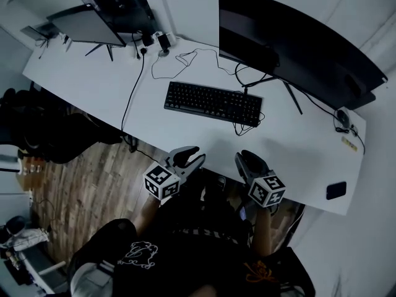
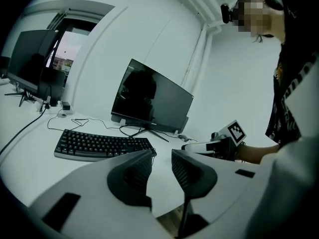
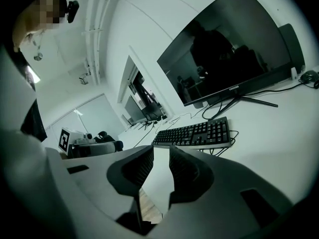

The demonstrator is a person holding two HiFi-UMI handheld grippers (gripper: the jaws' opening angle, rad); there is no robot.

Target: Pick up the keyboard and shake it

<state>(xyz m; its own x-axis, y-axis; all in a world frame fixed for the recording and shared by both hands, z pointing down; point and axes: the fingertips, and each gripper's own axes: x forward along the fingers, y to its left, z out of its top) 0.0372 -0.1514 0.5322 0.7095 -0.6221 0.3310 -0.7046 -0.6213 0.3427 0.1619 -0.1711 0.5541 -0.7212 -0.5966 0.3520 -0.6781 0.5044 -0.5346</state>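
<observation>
- Keyboard (image 1: 213, 103): black, lies flat on the white desk (image 1: 297, 153), roughly mid-desk, in front of the curved monitor (image 1: 291, 42). Untouched, not lifted.
- Its cord (image 1: 245, 127) is bunched in loops at its right end, on the desktop.
- My left gripper (image 2: 162, 153): jaws narrow, a slim gap between the ribbed pads, nothing in the gap. In the left gripper view only bare desk and the desk edge show through it.
- My right gripper (image 3: 161, 151): same reading, jaws narrow, pads apart, nothing gripped. Desk surface and a strip of wood floor show through the gap.
- Both grippers sit at the near desk edge, side by side, apart from each other and well short of the keyboard. Left points toward its left half, right toward its right half.
- Curved monitor stands on thin splayed legs behind the keyboard, screen dark.
- Second monitor (image 1: 86, 25) at the far left end of the desk, also dark.
- Long black cable (image 1: 133, 91) runs from the back of the desk, past the keyboard's left end, over the near edge.
- Small flat dark item (image 1: 336, 190) lies near the desk's right front corner; cannot tell what it is.
- Wood floor (image 1: 80, 184) shows below the desk on my left.
</observation>
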